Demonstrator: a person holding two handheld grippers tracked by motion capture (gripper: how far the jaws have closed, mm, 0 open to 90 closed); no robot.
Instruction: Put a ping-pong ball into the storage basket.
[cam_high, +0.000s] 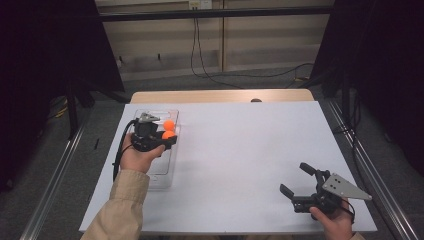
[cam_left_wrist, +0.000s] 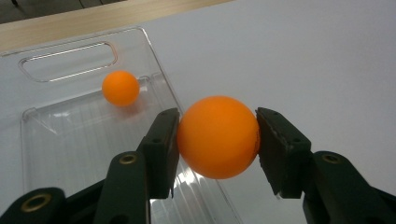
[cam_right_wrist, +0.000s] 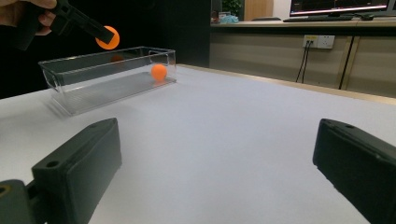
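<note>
We grip one orange ball (cam_left_wrist: 217, 137) in the left gripper (cam_left_wrist: 217, 140) jaws above the clear tray (cam_left_wrist: 56, 135), ready to drop it beside the other ball (cam_left_wrist: 121, 87); the right gripper (cam_high: 300, 181) rests open-jawed on the table (cam_high: 240, 150).

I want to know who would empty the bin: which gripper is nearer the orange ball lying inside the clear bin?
Left. The left gripper hangs just above the ball in the bin; the right gripper sits across the table.

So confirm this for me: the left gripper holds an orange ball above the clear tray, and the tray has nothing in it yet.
Not quite. The left gripper does hold an orange ball above the clear tray, but the tray is not bare: a second orange ball already lies in it, near the end with the handle cut-out. The left gripper view shows this plainly.
</note>
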